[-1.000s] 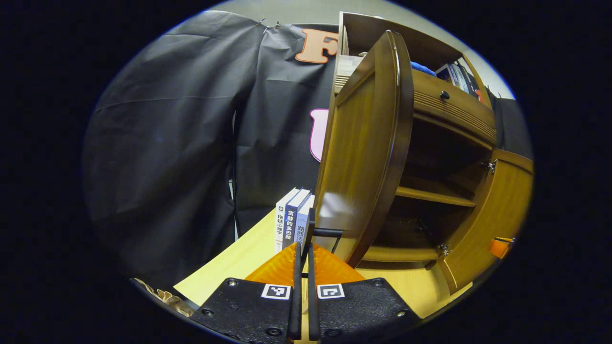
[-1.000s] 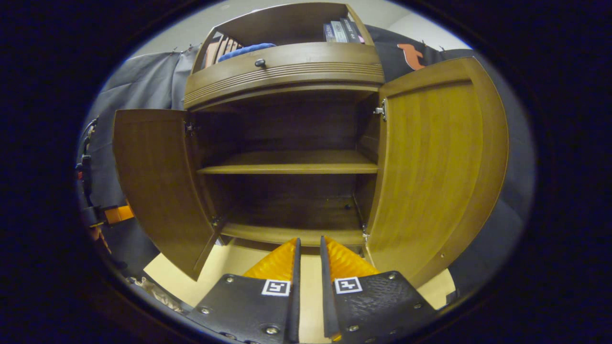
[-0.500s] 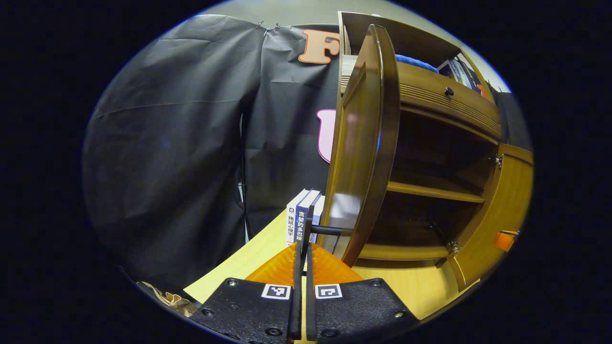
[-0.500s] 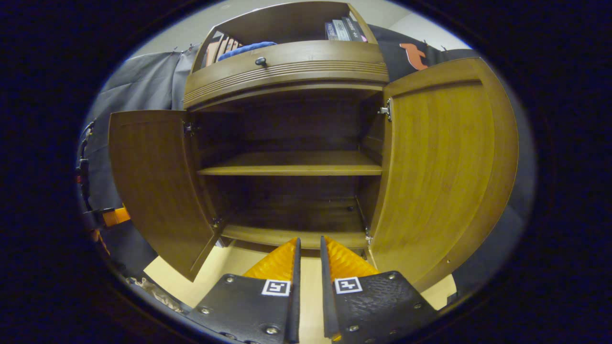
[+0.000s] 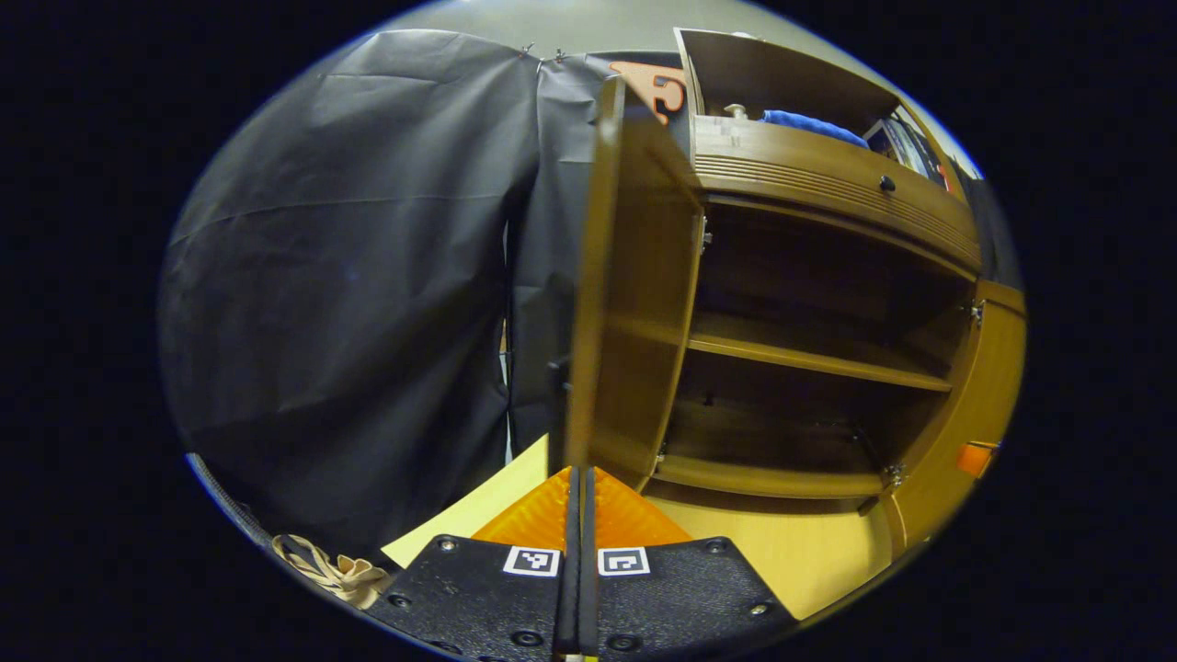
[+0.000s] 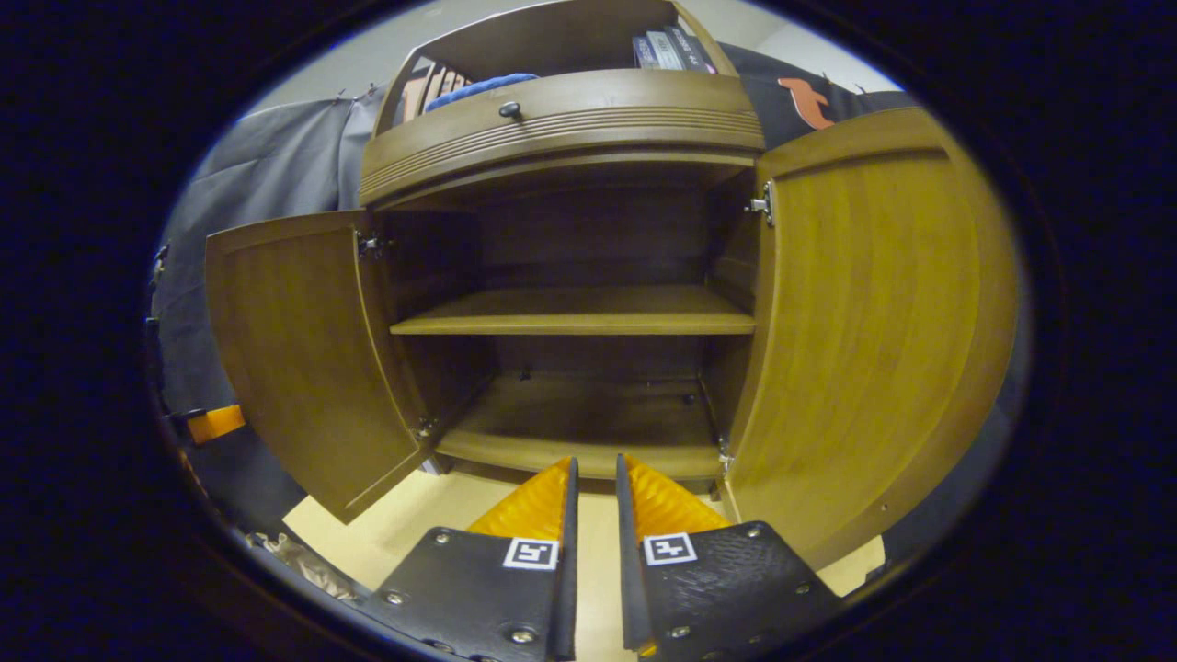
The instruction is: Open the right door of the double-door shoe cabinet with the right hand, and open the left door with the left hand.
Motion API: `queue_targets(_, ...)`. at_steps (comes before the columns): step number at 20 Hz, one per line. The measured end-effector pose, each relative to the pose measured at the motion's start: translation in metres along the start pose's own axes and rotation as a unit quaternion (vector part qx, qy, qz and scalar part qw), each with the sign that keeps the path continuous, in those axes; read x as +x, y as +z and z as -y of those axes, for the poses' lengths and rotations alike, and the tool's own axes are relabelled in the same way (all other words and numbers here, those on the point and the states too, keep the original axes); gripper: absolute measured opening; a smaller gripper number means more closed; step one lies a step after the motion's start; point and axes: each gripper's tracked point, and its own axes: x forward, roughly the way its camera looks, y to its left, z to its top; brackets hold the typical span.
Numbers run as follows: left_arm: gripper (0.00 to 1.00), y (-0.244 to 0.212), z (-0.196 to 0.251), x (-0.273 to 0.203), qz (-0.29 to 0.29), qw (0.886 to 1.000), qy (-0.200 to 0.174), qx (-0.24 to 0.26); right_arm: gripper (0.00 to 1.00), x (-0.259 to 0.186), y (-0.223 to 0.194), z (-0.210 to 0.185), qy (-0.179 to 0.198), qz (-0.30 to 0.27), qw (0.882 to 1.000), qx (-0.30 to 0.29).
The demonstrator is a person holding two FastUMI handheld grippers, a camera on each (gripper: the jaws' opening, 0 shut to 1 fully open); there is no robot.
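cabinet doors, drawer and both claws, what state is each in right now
left door: swung wide open
right door: swung wide open
drawer: closed
lower compartment: exposed, nothing visible inside
middle shelf: bare
left claw: closed, at the left door's edge; grip on the handle hidden
right claw: slightly open, holding nothing

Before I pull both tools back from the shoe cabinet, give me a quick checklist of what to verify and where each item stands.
1. ok: the right door stands wide open.
2. ok: the left door stands wide open too.
3. ok: the right tool is open, with nothing between its fingers.
4. cannot tell: whether the left tool is free of the left door; it is shut, tips right at the door's edge.
5. ok: the drawer above is shut.
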Motion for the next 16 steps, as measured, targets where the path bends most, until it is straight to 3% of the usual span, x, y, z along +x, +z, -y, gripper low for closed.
queue_targets(3,0.01,0.002,0.009,-0.002,0.010,1.000,-0.019,0.015,0.19,0.001,0.006,-0.007,0.006,0.004,1.000,-0.004)
queue_targets(4,0.10,0.005,0.015,-0.004,0.013,0.999,-0.029,0.020,0.19,0.001,0.006,-0.007,0.008,0.006,1.000,-0.004)
queue_targets(5,0.10,0.007,0.020,-0.007,0.018,0.999,-0.041,0.025,0.19,-0.001,0.010,-0.008,0.007,0.009,1.000,-0.006)
queue_targets(6,0.01,0.012,0.025,-0.011,0.023,0.998,-0.053,0.029,0.19,-0.004,0.013,-0.007,0.004,0.014,1.000,-0.009)
queue_targets(11,0.01,0.052,0.079,-0.015,0.063,0.990,-0.120,0.038,0.19,-0.021,0.043,-0.002,-0.012,0.051,0.998,-0.019)
queue_targets(16,0.01,0.097,0.137,-0.028,0.115,0.974,-0.193,0.041,0.19,-0.046,0.089,0.001,-0.028,0.107,0.994,-0.022)
